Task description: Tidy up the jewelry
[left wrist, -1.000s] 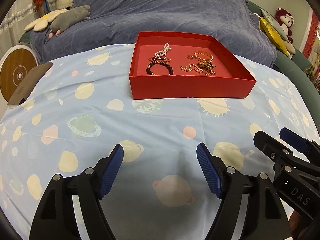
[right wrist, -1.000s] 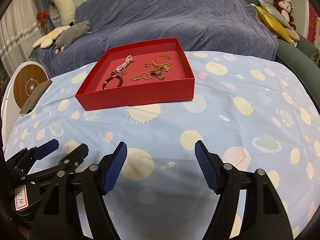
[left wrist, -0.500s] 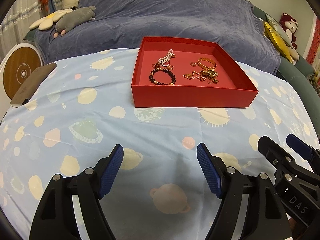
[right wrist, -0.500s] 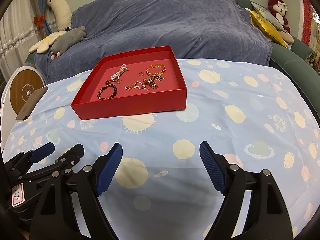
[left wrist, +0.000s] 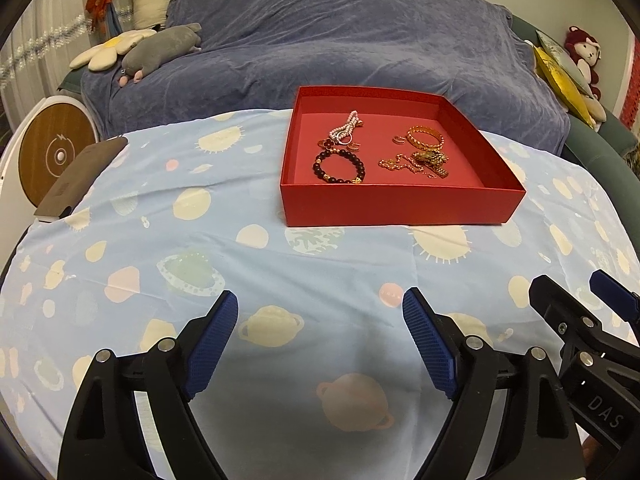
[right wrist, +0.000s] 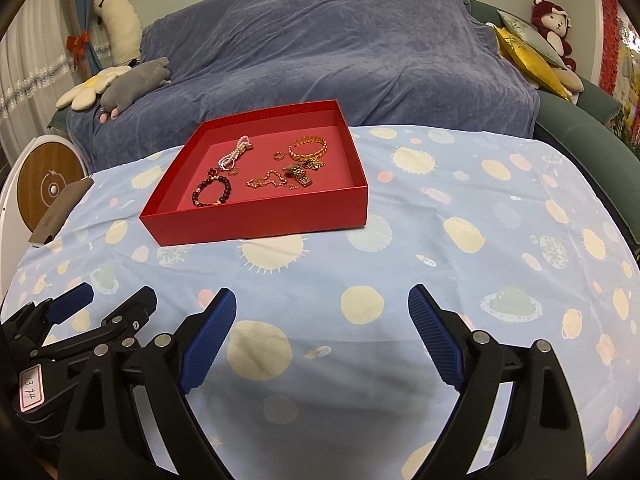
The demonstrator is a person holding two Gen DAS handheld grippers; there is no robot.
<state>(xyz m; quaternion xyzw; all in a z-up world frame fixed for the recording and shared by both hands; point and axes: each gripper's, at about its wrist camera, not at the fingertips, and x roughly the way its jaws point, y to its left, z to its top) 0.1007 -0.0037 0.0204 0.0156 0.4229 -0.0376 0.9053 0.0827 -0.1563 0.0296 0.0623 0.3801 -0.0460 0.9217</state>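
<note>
Nearest, left gripper (left wrist: 320, 320) and right gripper (right wrist: 320, 320), both spread wide and empty, side by side above the planet-print cloth (left wrist: 280, 260). Lifted a little since a second ago, so the tray floor now shows more fully; probably a pull-back, sorting seemingly finished. Farther on, one red tray (left wrist: 400, 204) holding all the jewelry: one dark bead bracelet (left wrist: 339, 167), one pearl strand (left wrist: 347, 126), one gold bangle (left wrist: 425, 139), one tangled gold chain (left wrist: 416, 162), several small rings. Beyond, one draped sofa (left wrist: 340, 40).
</note>
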